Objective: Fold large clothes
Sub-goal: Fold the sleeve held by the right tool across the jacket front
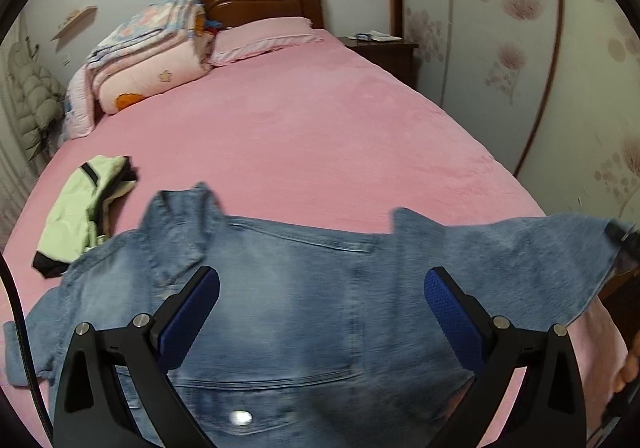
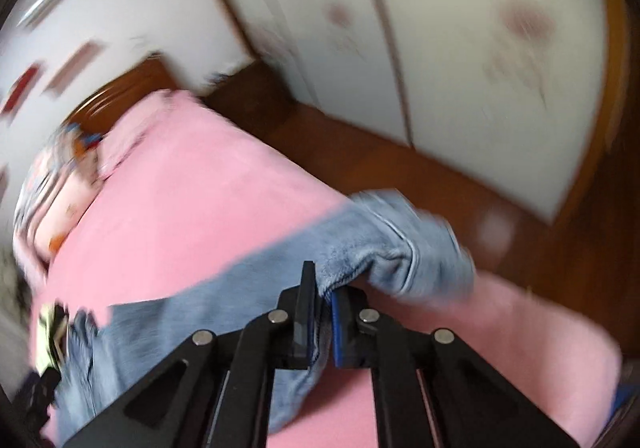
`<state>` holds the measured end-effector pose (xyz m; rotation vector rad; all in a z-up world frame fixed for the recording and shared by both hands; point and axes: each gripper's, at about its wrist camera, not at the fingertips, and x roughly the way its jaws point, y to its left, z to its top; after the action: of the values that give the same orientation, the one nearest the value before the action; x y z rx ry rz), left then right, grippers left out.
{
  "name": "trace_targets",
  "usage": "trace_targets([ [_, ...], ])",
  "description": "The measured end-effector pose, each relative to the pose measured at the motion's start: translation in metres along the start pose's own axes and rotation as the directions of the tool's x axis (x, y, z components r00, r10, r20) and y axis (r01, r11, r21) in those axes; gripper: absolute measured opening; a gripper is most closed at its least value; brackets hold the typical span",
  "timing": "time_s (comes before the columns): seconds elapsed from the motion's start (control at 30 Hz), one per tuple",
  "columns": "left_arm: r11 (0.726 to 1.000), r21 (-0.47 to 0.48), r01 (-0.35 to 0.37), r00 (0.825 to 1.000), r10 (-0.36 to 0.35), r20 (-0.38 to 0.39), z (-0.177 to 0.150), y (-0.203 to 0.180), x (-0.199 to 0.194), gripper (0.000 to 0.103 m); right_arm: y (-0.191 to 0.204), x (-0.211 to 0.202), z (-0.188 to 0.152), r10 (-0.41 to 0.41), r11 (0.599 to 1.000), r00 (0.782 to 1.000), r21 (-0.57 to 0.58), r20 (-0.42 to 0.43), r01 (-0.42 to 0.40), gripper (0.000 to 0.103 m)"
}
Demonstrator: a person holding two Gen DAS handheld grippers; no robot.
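A pink bed (image 1: 320, 120) carries a denim jacket (image 1: 304, 308), green garment (image 1: 80, 216), pillow (image 1: 264, 38), folded quilts (image 1: 148, 60).

**Layout on the bed**

The denim jacket (image 1: 304, 288) lies spread across the near edge of the bed (image 1: 304, 136). A folded garment (image 1: 80, 212) lies just left of it. Pillow (image 1: 264, 38) and stacked quilts (image 1: 148, 56) sit at the headboard (image 1: 264, 2); the nightstand (image 1: 384, 52) stands right of the bed.

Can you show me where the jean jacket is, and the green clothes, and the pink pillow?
jean jacket (image 1: 304, 312), left wrist view, middle of its back.
green clothes (image 1: 76, 216), left wrist view, pale green front panel.
pink pillow (image 1: 264, 38), left wrist view, its top face.
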<state>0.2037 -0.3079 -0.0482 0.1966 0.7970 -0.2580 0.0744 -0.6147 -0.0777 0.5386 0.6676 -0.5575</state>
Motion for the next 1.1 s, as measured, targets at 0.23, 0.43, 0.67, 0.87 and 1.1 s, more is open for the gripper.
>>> trace_targets([
  [0.23, 0.992, -0.107, -0.068, 0.997, 0.071, 0.025, -0.006, 0.102, -0.037, 0.102, 0.153, -0.075, -0.018, 0.247, 0.898, 0.967, -0.392, 0.067, -0.202, 0.005],
  [0.43, 0.978, -0.192, -0.084, 0.996, 0.075, -0.049, -0.036, 0.175, -0.028, 0.102, 0.251, -0.065, -0.102, 0.313, 0.736, 0.945, -0.605, -0.092, -0.302, 0.005],
  [0.67, 0.985, -0.174, -0.012, 0.988, -0.015, -0.152, -0.079, 0.185, 0.008, 0.102, 0.272, 0.015, -0.204, 0.12, 0.665, 0.949, -0.686, -0.291, -0.295, 0.006],
  [0.87, 0.972, -0.189, 0.14, 0.967, -0.175, -0.185, -0.095, 0.165, 0.025, 0.102, 0.257, 0.014, -0.216, 0.116, 0.682, 0.937, -0.659, -0.33, -0.317, 0.031],
  [1.1, 0.939, -0.238, 0.25, 0.926, -0.303, -0.226, -0.105, 0.148, 0.045, 0.102, 0.237, -0.029, -0.21, 0.176, 0.69, 0.941, -0.646, -0.289, -0.327, 0.055],
])
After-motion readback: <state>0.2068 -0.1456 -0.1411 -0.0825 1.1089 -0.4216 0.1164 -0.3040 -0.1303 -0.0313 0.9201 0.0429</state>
